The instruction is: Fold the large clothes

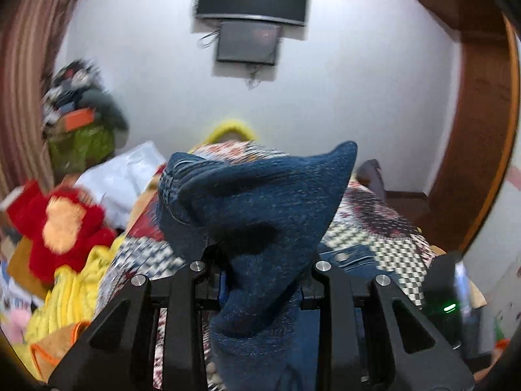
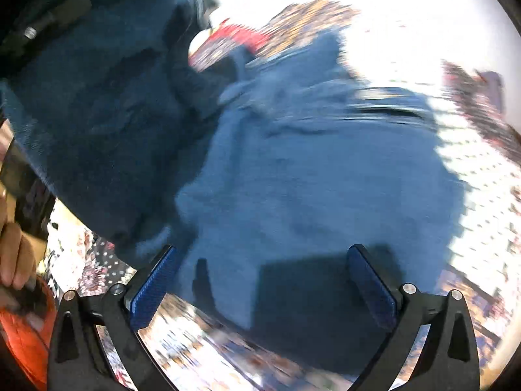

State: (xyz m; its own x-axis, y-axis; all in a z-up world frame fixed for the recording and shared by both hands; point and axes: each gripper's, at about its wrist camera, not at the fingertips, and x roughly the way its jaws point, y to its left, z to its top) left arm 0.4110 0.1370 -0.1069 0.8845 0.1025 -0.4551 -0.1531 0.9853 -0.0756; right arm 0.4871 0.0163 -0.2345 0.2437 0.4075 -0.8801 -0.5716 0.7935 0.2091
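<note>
Left gripper [image 1: 260, 260] fingertips hidden by garment [image 1: 260, 202], bedspread [image 2: 472, 195] motion-blurred, hand [image 2: 14, 254] cut off at left edge

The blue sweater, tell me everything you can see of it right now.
The blue sweater looks like a thick, dark blue knit. One bunched part is clamped in the left gripper and stands up in a peak above it. The rest lies crumpled on the patterned bedspread, under the open right gripper, which is not holding it.

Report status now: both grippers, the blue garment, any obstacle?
Left gripper shut on blue garment, lifted. Right gripper open above it. Red plush toy beside, on the patterned bedspread.
</note>
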